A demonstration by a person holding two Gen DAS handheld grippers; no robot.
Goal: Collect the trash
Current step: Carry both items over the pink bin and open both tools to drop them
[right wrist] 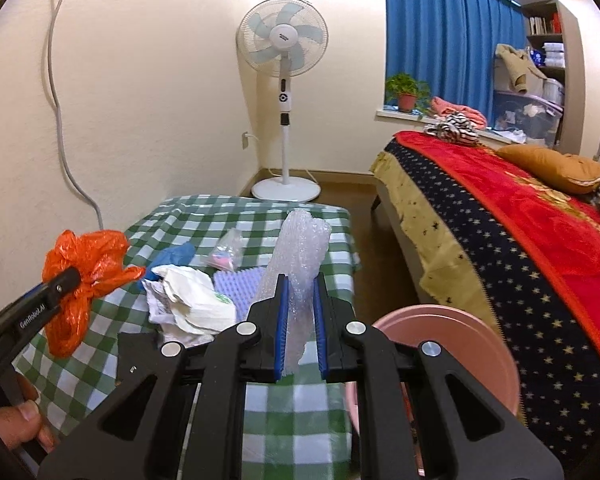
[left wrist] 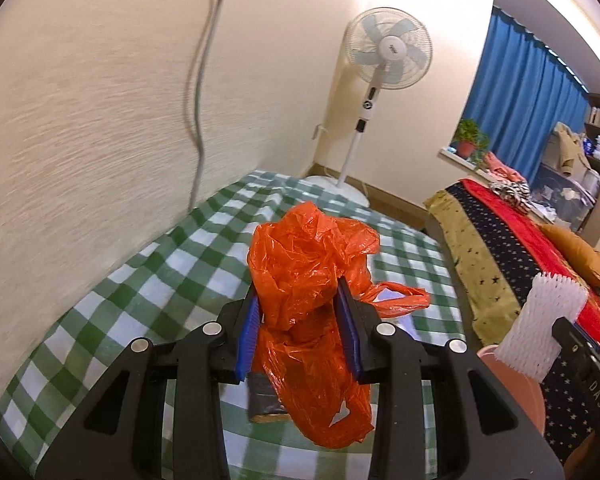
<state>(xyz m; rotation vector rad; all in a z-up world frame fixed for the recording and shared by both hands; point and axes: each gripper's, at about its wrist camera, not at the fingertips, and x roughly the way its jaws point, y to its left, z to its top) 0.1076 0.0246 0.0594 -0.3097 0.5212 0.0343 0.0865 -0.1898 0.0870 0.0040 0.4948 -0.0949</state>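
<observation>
Fingers first: the left gripper (left wrist: pixel 300 320) has its blue pads clamped on a crumpled orange plastic bag (left wrist: pixel 308 276), which bulges up above the fingertips and hangs down below them too, clear of the green-and-white checked worktop (left wrist: pixel 140 264). Something dark and flat shows just under the bag in the left wrist view, can't tell what it is. The right gripper (right wrist: pixel 300 316) has its fingers squeezed nearly together on a roll of bubble wrap (right wrist: pixel 300 248) that sticks up tall between the pads. From the left wrist view that same gripper shows at the right edge holding what looks like white foam netting (left wrist: pixel 540 320), so the material is a bit hard to call. A person's hand (right wrist: pixel 16 420) is wrapped around the left gripper's handle at the lower left of the right wrist view. More trash sits on the worktop: crumpled white paper (right wrist: pixel 188 300), a blue glove (right wrist: pixel 176 256), a purple foam sheet (right wrist: pixel 236 284) and a small clear packet (right wrist: pixel 228 252), all bunched near each other. A pink bin (right wrist: pixel 452 340) stands just beside the worktop, between it and the bed (right wrist: pixel 520 248). A standing fan (right wrist: pixel 284 48) is back in the corner and blue curtains (right wrist: pixel 448 40) cover the window.
</observation>
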